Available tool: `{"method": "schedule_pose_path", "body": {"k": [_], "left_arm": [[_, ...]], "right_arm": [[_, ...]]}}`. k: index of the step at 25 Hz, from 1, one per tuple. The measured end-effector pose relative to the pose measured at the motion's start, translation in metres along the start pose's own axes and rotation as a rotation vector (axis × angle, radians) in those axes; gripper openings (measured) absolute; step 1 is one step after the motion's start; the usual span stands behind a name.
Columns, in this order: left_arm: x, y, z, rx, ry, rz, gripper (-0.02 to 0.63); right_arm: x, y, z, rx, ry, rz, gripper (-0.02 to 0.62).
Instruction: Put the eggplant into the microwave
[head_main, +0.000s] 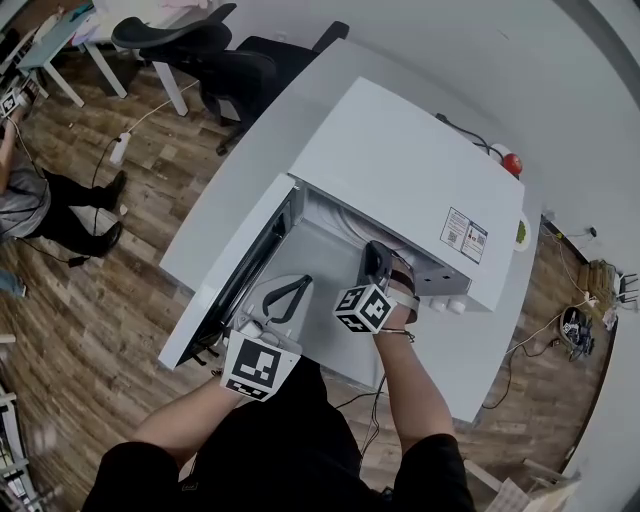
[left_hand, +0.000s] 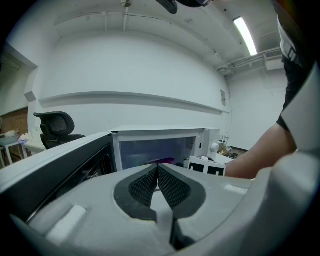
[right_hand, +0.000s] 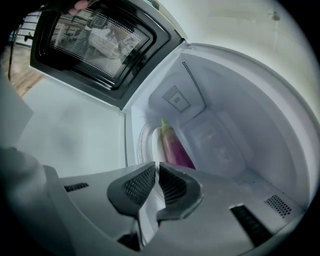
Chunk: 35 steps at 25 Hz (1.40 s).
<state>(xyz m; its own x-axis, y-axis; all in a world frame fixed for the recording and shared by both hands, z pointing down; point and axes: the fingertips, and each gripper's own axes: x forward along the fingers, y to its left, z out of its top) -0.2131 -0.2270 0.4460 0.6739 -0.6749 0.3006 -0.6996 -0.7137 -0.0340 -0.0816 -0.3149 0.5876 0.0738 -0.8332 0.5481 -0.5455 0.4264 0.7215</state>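
- The white table (head_main: 215, 205) carries the microwave (head_main: 400, 170), which fills the middle of your head view.
- The microwave's door (right_hand: 95, 40) stands swung wide to the left.
- Your right gripper (right_hand: 156, 167) reaches into the mouth of the cavity; its jaws are all but together, with only a slit between the pads and nothing in it.
- Your left gripper (left_hand: 157, 167) sits outside, near the open door, with its jaws closed tip to tip on nothing.
- The eggplant (right_hand: 172, 145) lies inside the cavity, just beyond your right gripper, green stem toward the far wall; it seems to rest on the turntable (right_hand: 144, 142), though the glass is hard to make out.
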Motion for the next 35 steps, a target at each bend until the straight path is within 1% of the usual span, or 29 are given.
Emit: {"method": "schedule_pose_path", "body": {"k": [5, 10, 12, 16, 26, 31, 35], "left_arm": [[0.002, 0.002, 0.002, 0.000, 0.000, 0.003, 0.008], [0.003, 0.004, 0.004, 0.003, 0.000, 0.004, 0.009], [0.002, 0.004, 0.004, 0.001, -0.001, 0.004, 0.008], [-0.002, -0.002, 0.005, -0.002, -0.004, -0.003, 0.009], [-0.033, -0.029, 0.017, -0.024, -0.035, -0.037, 0.008], [-0.057, -0.046, 0.026, -0.035, -0.043, -0.062, 0.009], [-0.073, -0.055, 0.032, -0.052, -0.046, -0.066, 0.009]], "right_arm": [[0.009, -0.009, 0.000, 0.036, 0.016, 0.006, 0.035], [0.010, -0.008, 0.001, 0.052, 0.007, 0.020, 0.040], [0.007, -0.008, 0.000, 0.070, 0.003, 0.022, 0.084], [-0.006, 0.001, -0.005, 0.106, -0.014, 0.043, 0.124], [-0.080, -0.001, 0.000, 0.251, -0.071, 0.048, 0.129], [-0.120, 0.008, -0.001, 0.310, -0.082, 0.097, 0.127], [-0.153, 0.013, 0.001, 0.368, -0.108, 0.135, 0.121]]}}
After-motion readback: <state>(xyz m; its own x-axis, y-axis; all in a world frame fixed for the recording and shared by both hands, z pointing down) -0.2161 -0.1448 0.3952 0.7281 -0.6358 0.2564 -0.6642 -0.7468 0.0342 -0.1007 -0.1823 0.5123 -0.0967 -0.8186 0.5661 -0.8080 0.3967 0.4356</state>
